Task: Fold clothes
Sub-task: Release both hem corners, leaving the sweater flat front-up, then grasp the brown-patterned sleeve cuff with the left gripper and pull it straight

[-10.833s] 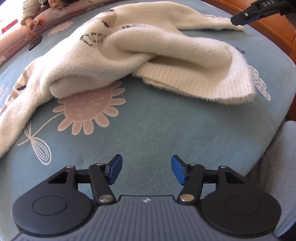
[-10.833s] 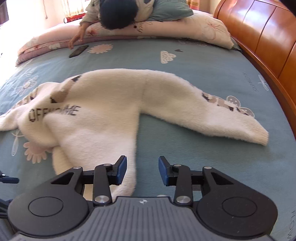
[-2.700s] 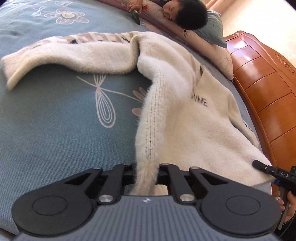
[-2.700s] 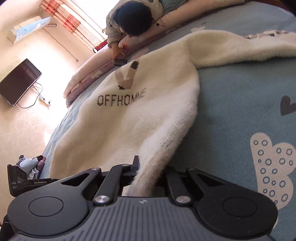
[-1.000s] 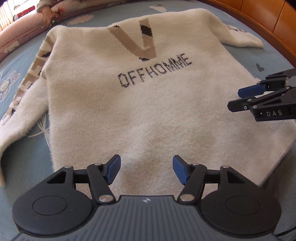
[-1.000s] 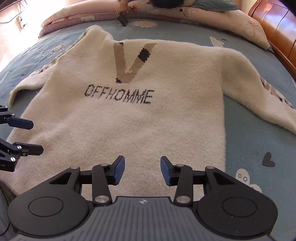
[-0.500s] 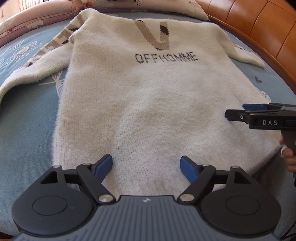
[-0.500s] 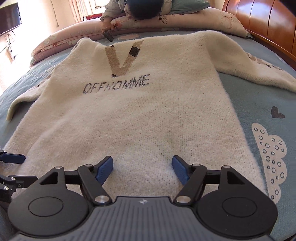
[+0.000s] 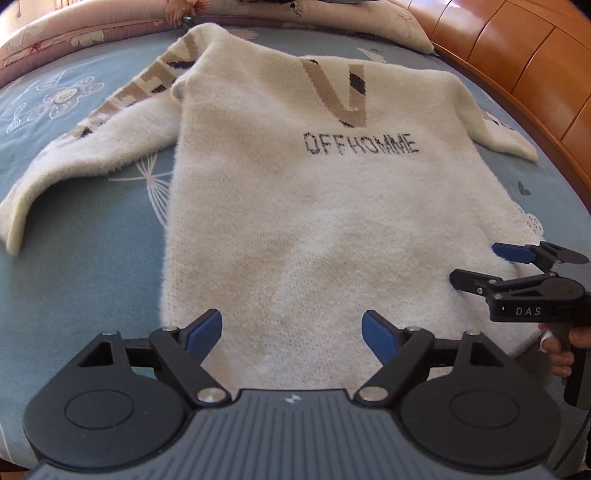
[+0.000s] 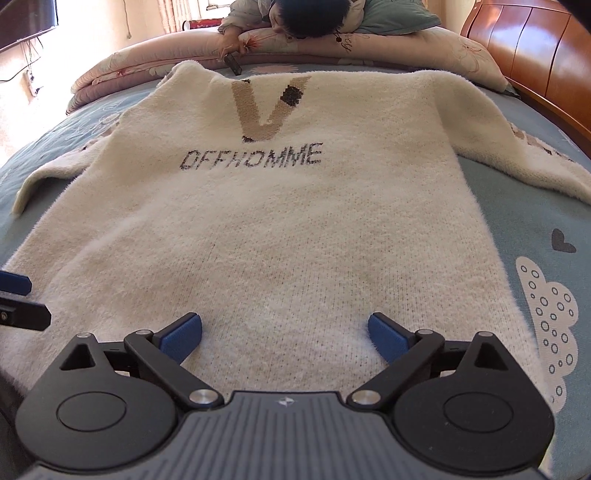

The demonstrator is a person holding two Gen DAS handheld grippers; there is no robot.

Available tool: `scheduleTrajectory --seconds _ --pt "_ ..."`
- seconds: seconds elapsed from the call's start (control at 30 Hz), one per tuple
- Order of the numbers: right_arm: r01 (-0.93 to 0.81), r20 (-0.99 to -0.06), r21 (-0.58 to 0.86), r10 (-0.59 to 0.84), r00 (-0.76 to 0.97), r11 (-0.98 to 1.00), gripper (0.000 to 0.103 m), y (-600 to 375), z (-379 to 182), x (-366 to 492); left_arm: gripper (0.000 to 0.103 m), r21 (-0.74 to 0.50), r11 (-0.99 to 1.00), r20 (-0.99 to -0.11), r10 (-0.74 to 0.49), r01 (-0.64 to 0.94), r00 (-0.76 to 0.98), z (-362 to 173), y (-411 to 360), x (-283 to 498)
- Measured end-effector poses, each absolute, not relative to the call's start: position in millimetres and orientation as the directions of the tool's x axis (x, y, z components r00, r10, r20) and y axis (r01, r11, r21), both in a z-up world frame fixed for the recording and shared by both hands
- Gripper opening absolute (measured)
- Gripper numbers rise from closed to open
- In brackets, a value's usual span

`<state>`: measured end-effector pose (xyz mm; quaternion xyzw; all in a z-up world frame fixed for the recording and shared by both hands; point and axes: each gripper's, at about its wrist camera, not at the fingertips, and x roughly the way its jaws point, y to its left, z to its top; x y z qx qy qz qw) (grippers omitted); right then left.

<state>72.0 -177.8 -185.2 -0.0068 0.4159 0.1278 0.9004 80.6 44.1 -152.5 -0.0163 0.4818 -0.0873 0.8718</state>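
Note:
A cream fluffy sweater (image 9: 295,221) with a tan V and the word OFFHOMME lies flat, front up, on the blue bed sheet (image 9: 74,258). Both sleeves spread out: one (image 9: 92,147) to the left, one (image 10: 517,158) to the right. My left gripper (image 9: 291,325) hovers over the hem's left part, its jaws opening, with nothing between the pads. My right gripper (image 10: 284,326) hangs low over the hem's right part, jaws opening wide and nothing between them; it also shows in the left wrist view as the right gripper (image 9: 474,262).
A person (image 10: 314,14) lies across the pillows at the far end, a hand on a dark phone (image 10: 232,62) near the sweater's collar. A wooden bed frame (image 9: 535,74) runs along the right. A rolled quilt (image 10: 129,70) borders the far left.
Both pairs of jaws have spread wider. My left gripper has slid left along the hem. My right gripper has sunk closer to the sweater.

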Motion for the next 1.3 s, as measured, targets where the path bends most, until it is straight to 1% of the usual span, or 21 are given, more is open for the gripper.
scheduleTrajectory --seconds 0.1,0.23,0.27,0.33,0.4,0.47,0.63,0.67,0.7,0.77,0.87,0.9,0.93,0.97,1.0,1.07,1.17,1.3 --pt "-0.242 -0.762 0.083 0.218 0.609 0.967 0.099 -175.8 -182.5 72.6 0.083 -0.018 0.984 -0.843 -0.110 0.177 0.526 -131.5 65.6 99.6" --pt "-0.238 -0.788 0.065 0.196 0.583 0.969 0.099 -168.9 -176.4 76.3 0.082 0.176 0.951 -0.864 0.026 0.255 0.503 -116.9 98.2 133.5" --pt "-0.236 -0.793 0.066 0.194 0.577 0.969 0.099 -167.4 -174.8 77.8 0.080 0.209 0.934 -0.870 0.043 0.288 0.492 -118.7 105.8 140.0" --pt "-0.233 -0.797 0.086 0.207 0.568 0.969 0.099 -165.9 -171.1 80.7 0.071 0.270 0.895 -0.879 0.079 0.355 0.469 -122.3 121.0 153.0" --pt "-0.235 -0.794 0.109 0.227 0.564 0.966 0.099 -164.8 -167.2 82.8 0.057 0.292 0.868 -0.891 0.094 0.402 0.444 -125.3 137.7 164.7" --pt "-0.241 -0.787 0.123 0.242 0.568 0.963 0.099 -162.1 -163.5 84.6 0.051 0.325 0.851 -0.885 0.119 0.413 0.451 -125.9 154.3 176.4" --pt "-0.260 -0.785 0.131 0.260 0.562 0.957 0.099 -151.5 -162.4 94.3 0.050 0.381 0.832 -0.858 0.155 0.403 0.490 -141.8 186.4 203.8" --pt "-0.260 -0.787 0.129 0.258 0.560 0.957 0.099 -149.2 -163.2 96.5 0.049 0.366 0.839 -0.862 0.142 0.403 0.486 -147.9 191.5 207.5" --pt "-0.260 -0.791 0.127 0.256 0.556 0.957 0.099 -147.0 -164.2 98.8 0.050 0.344 0.844 -0.870 0.122 0.412 0.478 -154.1 194.3 208.9" --pt "-0.264 -0.795 0.122 0.254 0.551 0.957 0.099 -142.8 -165.9 102.7 0.050 0.355 0.830 -0.866 0.117 0.431 0.487 -165.8 194.1 207.7" --pt "-0.264 -0.801 0.114 0.246 0.546 0.958 0.099 -137.5 -168.2 109.1 0.050 0.463 0.760 -0.817 0.167 0.456 0.551 -179.0 189.3 202.1" --pt "-0.261 -0.802 0.110 0.241 0.546 0.959 0.099 -135.7 -168.8 111.1 0.036 0.482 0.757 -0.806 0.186 0.441 0.561 -180.3 190.7 203.2" --pt "-0.258 -0.804 0.105 0.234 0.547 0.961 0.099 -133.5 -169.5 113.2 0.028 0.498 0.756 -0.796 0.203 0.426 0.570 -181.3 192.4 204.3" --pt "-0.255 -0.804 0.101 0.230 0.548 0.962 0.099 -131.4 -169.9 114.8 0.019 0.487 0.772 -0.797 0.202 0.408 0.569 -179.3 195.8 206.1" --pt "-0.256 -0.804 0.100 0.229 0.548 0.962 0.099 -129.3 -169.8 115.7 0.014 0.482 0.782 -0.793 0.198 0.395 0.576 -177.0 197.8 206.2" --pt "-0.262 -0.804 0.098 0.231 0.547 0.960 0.099 -125.0 -168.8 117.2 0.010 0.503 0.783 -0.765 0.207 0.365 0.610 -168.1 201.4 204.4" --pt "-0.271 -0.805 0.093 0.232 0.546 0.958 0.099 -119.4 -165.7 117.6 0.009 0.522 0.792 -0.733 0.228 0.316 0.641 -153.8 210.2 203.1" --pt "-0.279 -0.803 0.092 0.237 0.546 0.956 0.098 -116.2 -161.1 116.4 0.009 0.556 0.802 -0.698 0.309 0.217 0.646 -140.1 235.0 205.9"
